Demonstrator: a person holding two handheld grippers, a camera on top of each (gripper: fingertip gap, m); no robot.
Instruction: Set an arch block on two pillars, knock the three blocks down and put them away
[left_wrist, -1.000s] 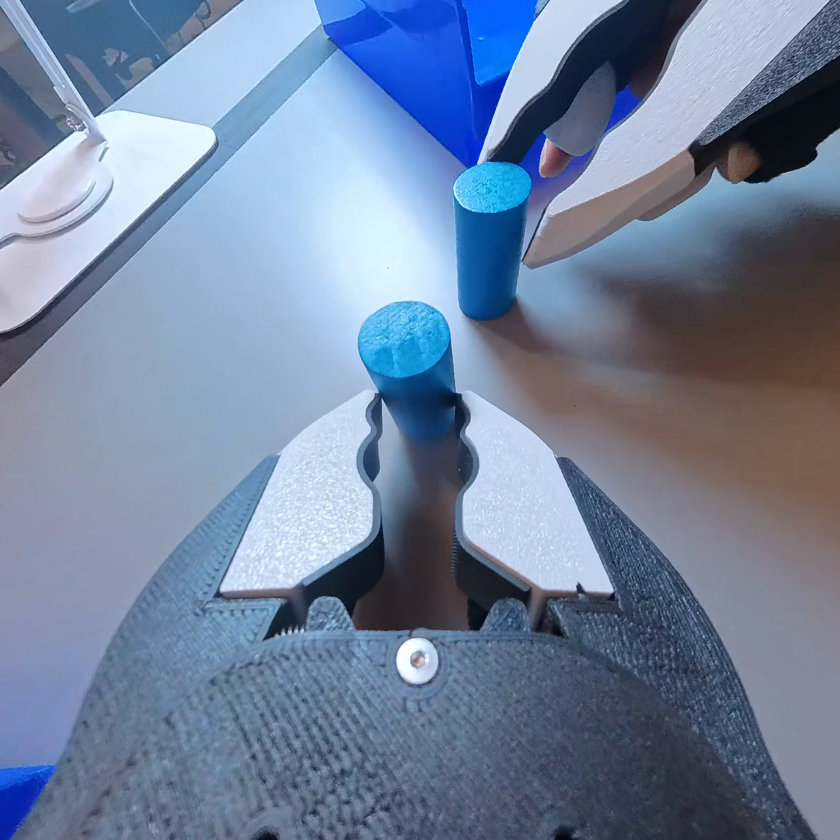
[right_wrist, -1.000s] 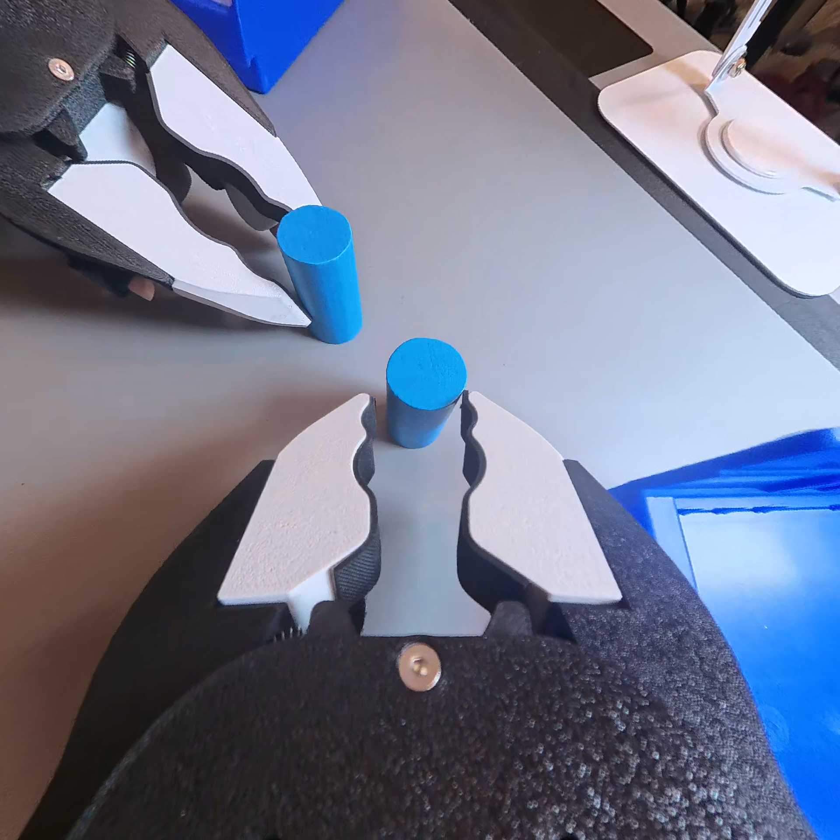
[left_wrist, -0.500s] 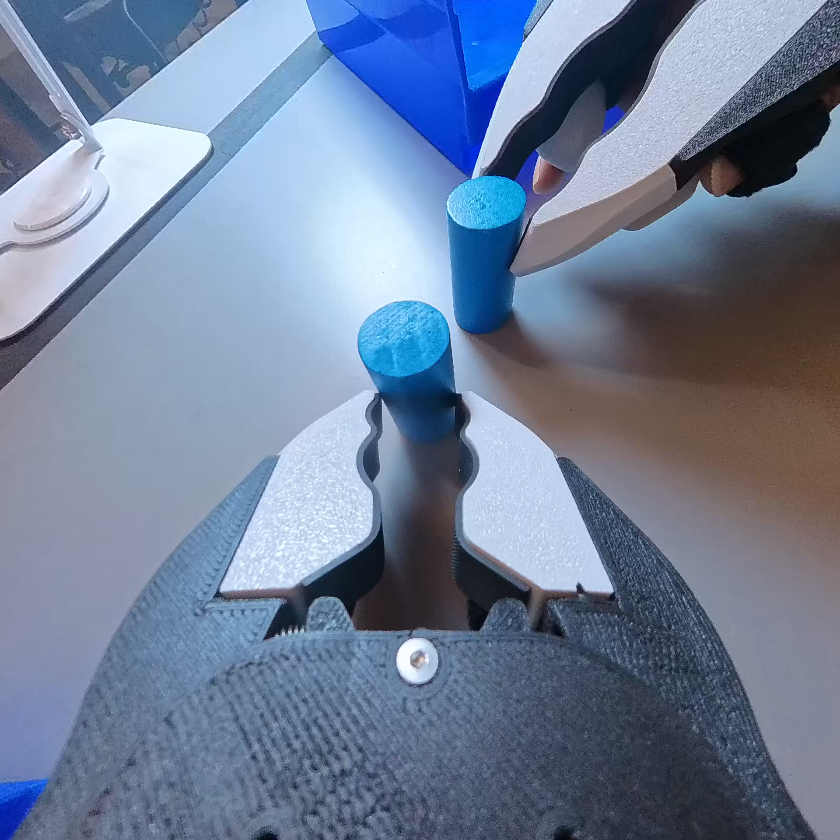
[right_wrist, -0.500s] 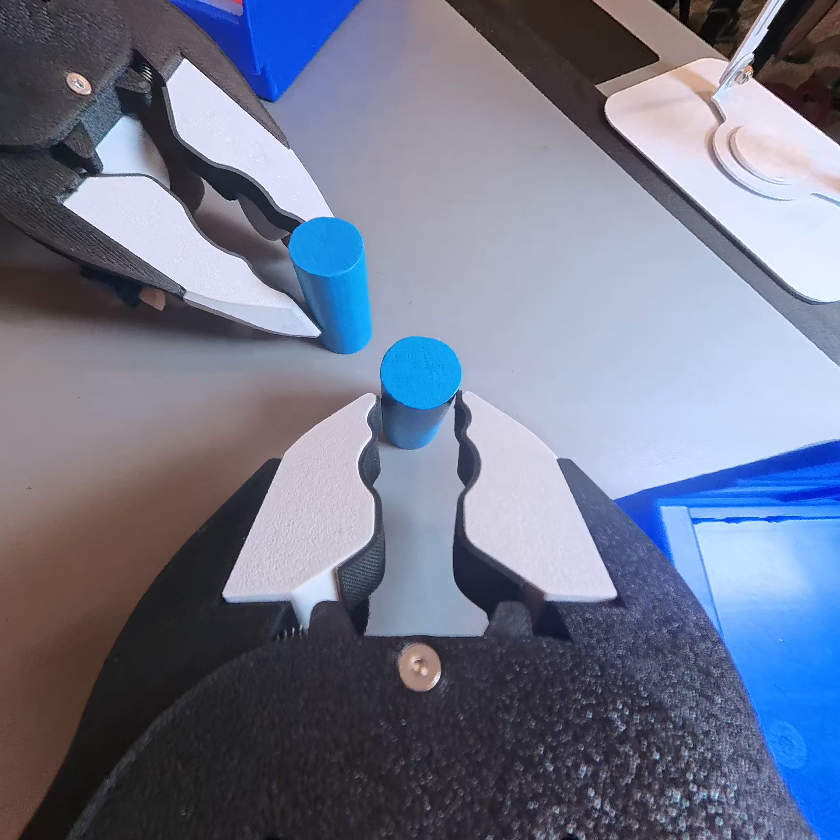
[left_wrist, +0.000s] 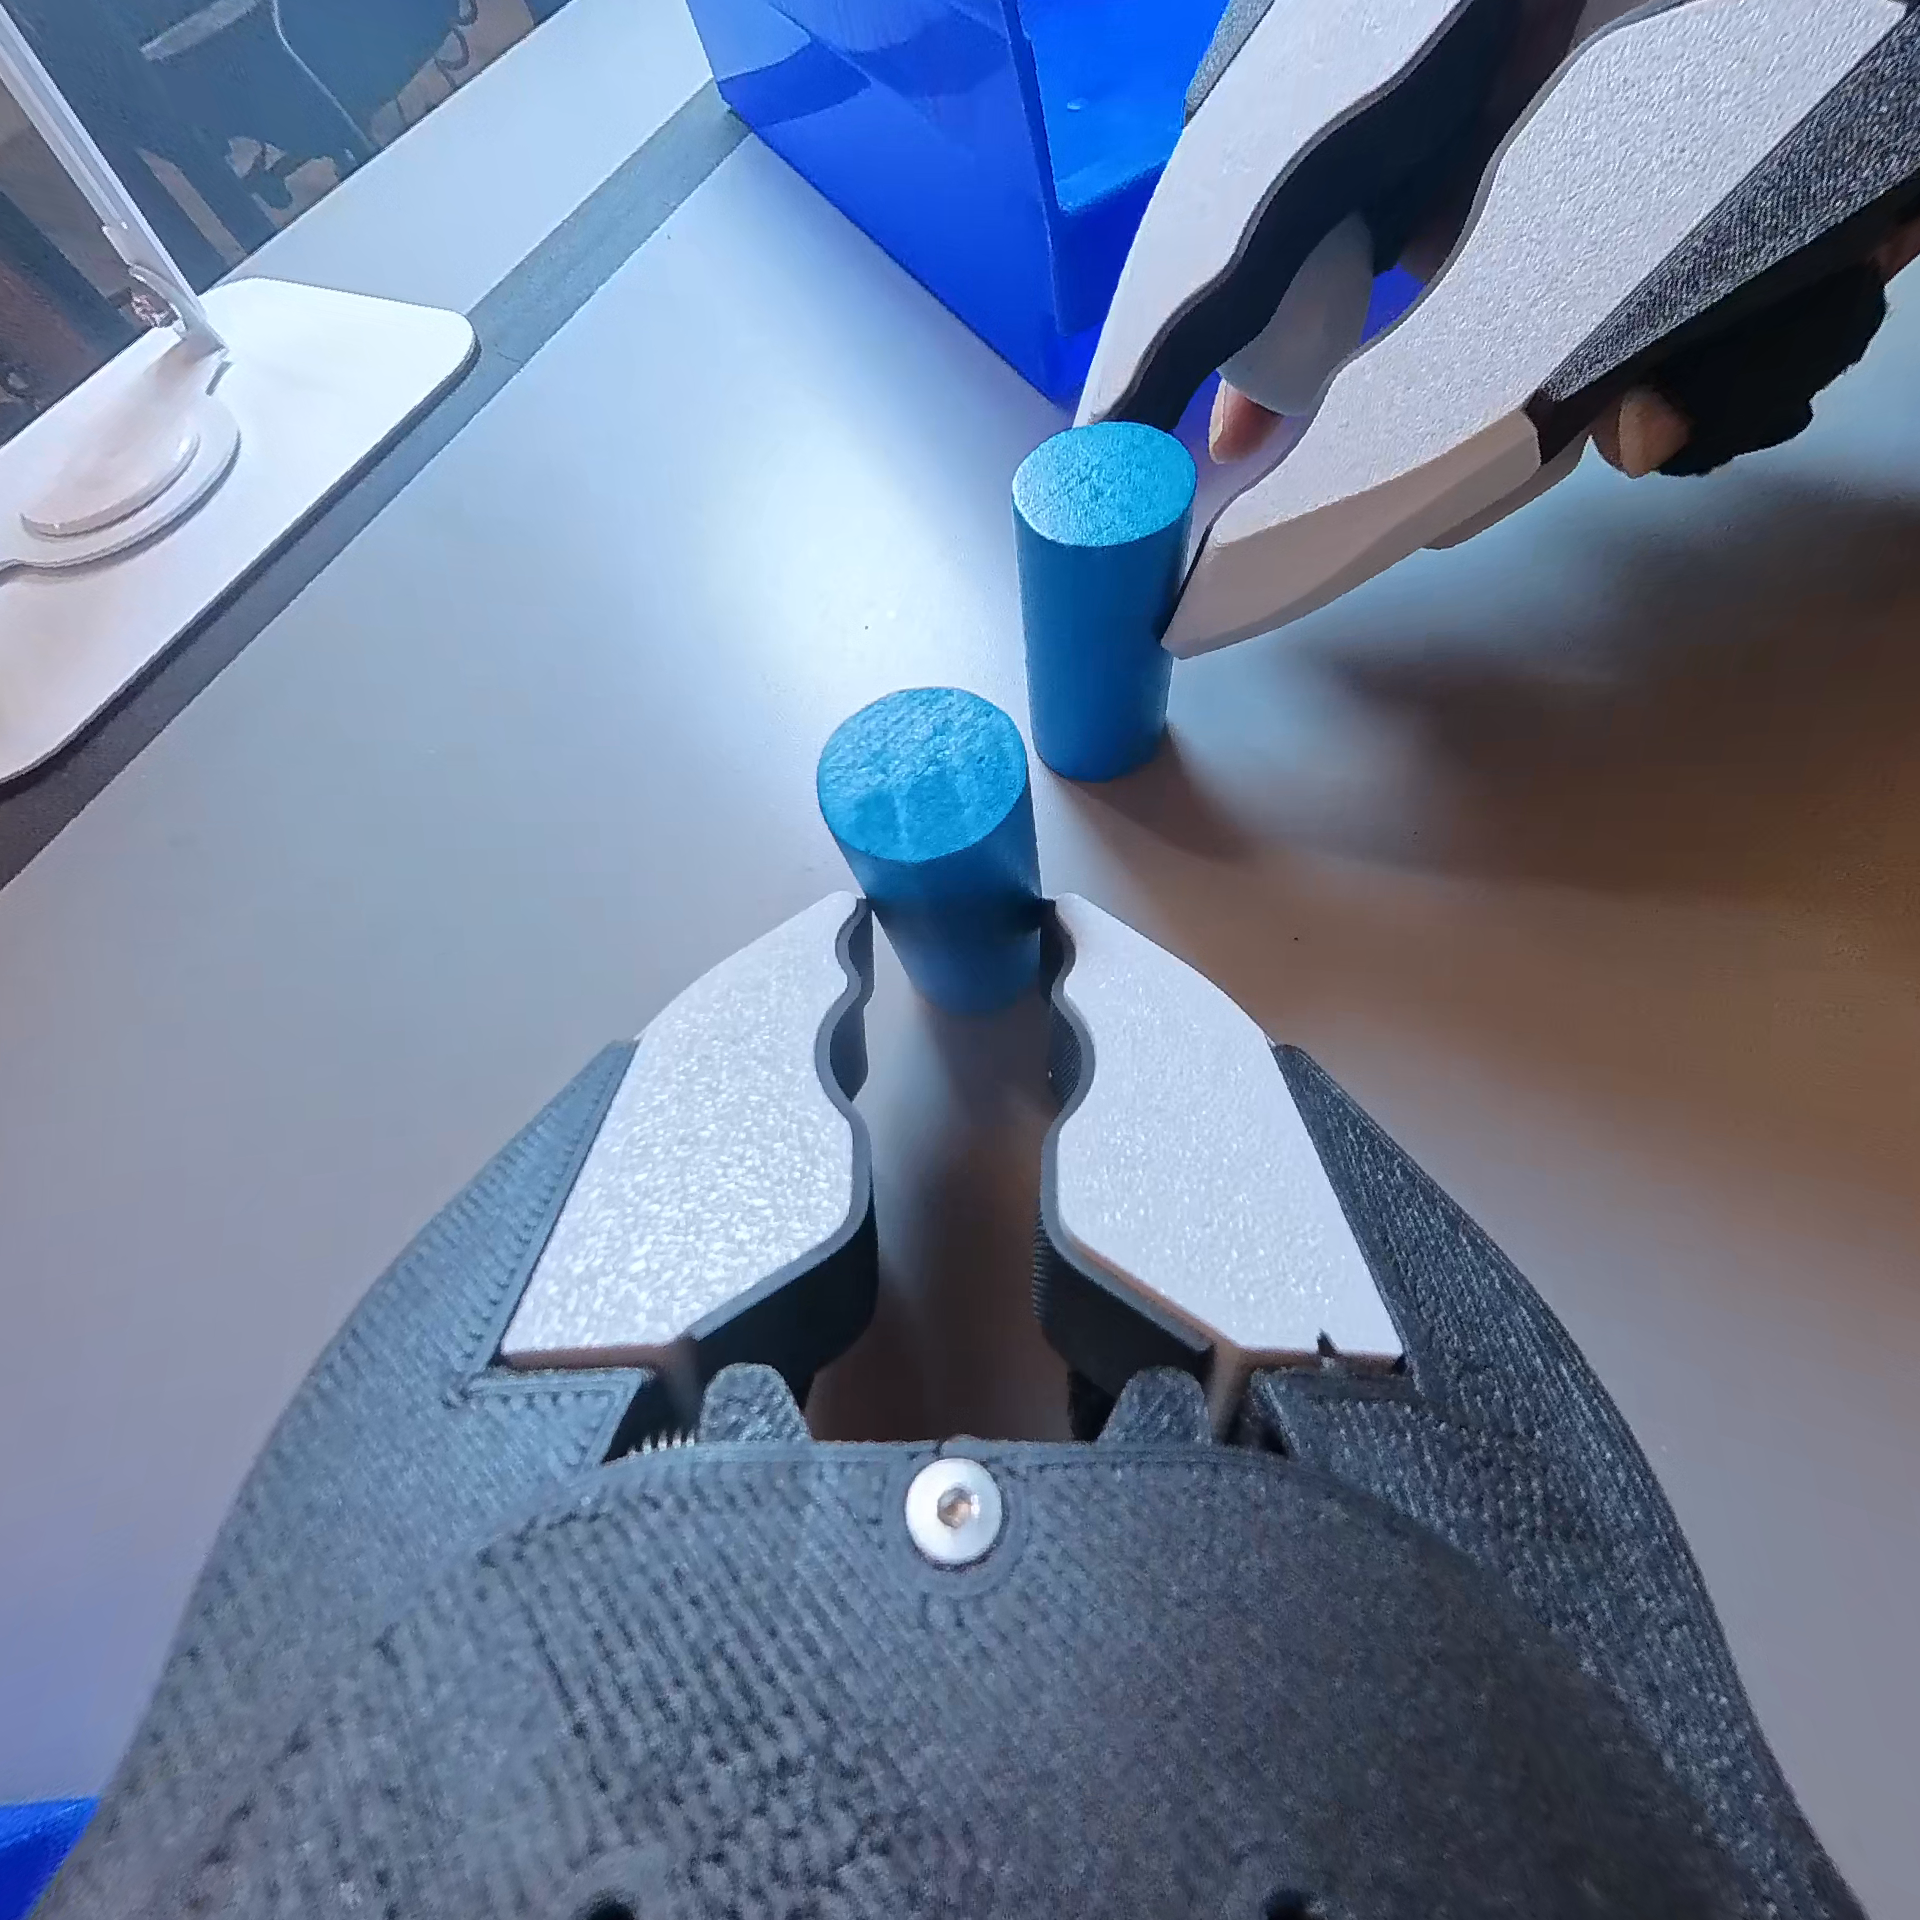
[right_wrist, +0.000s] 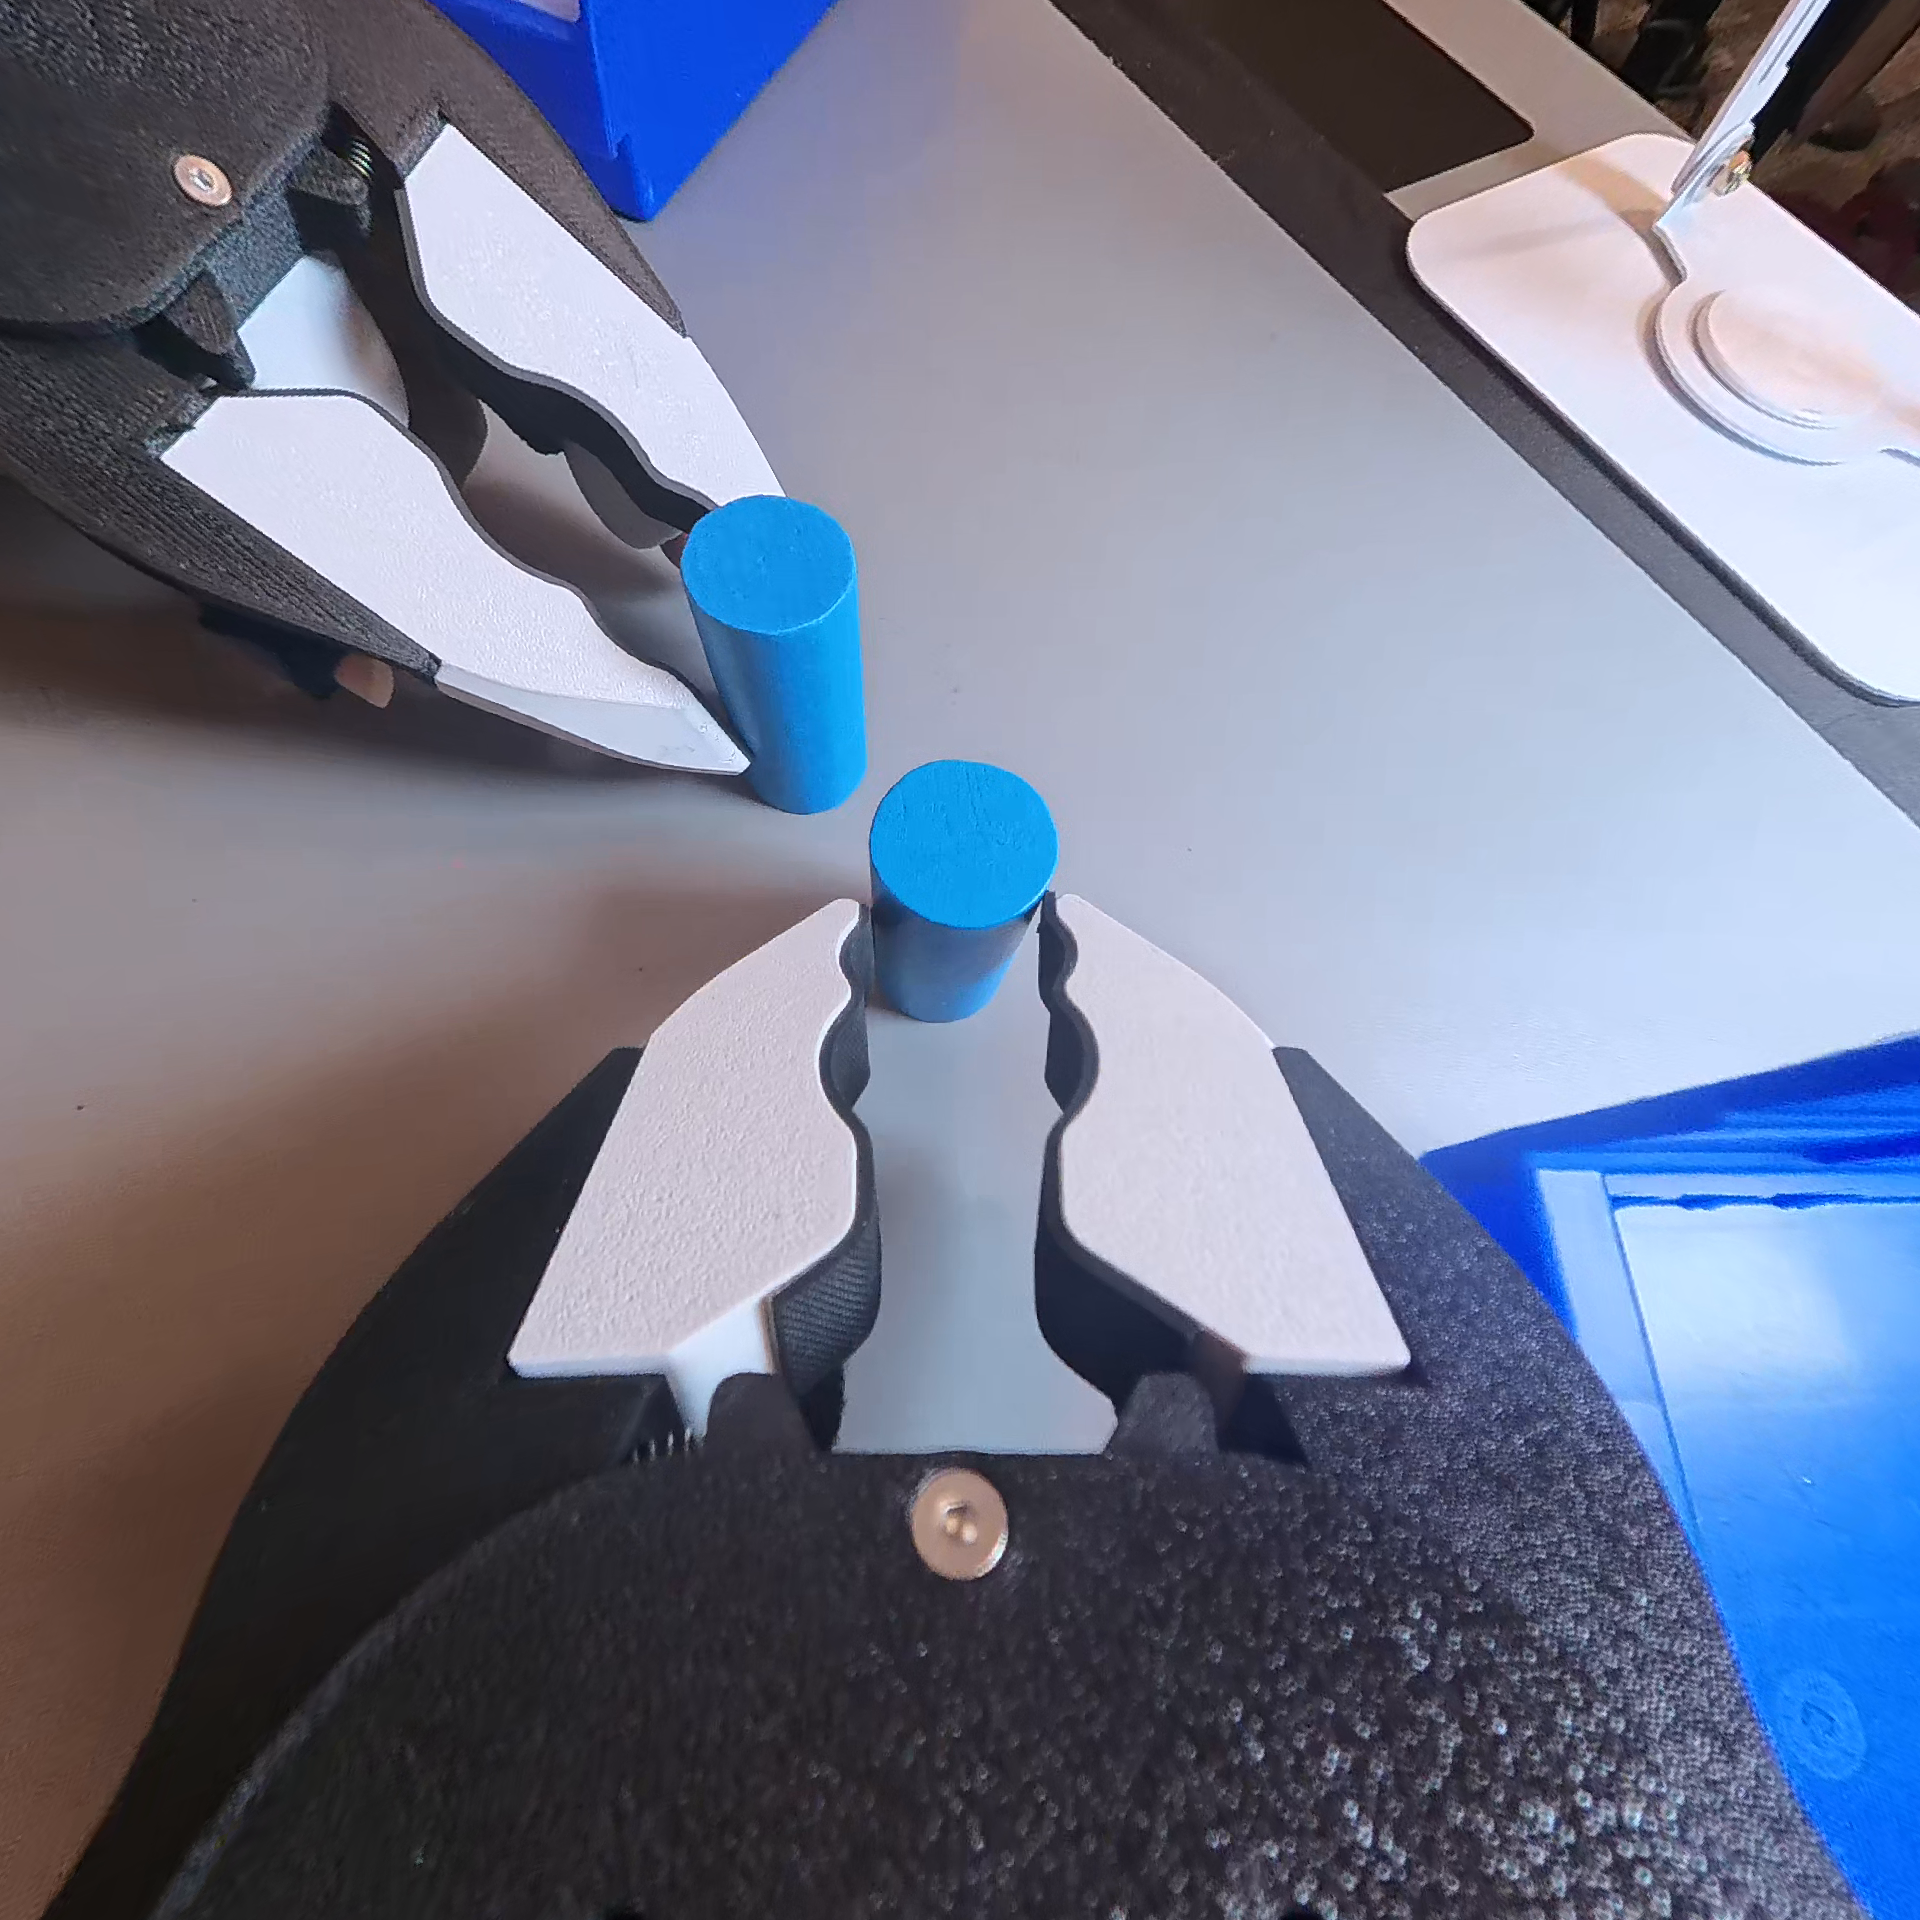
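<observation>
Grey tabletop (left_wrist: 436, 935) carries two upright blue pillars, near each other but apart. Left gripper (left_wrist: 954, 914) clamps one pillar (left_wrist: 935, 842); right gripper (right_wrist: 951, 912) clamps the other pillar (right_wrist: 956, 883). No arch block is visible; stacking, toppling and storing remain.

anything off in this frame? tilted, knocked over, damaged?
Nothing stands out. Both blue pillars stand upright on the grey table, apart from each other: one between the left gripper's fingertips, the other between the right gripper's. No arch block in view; no damage visible.
</observation>
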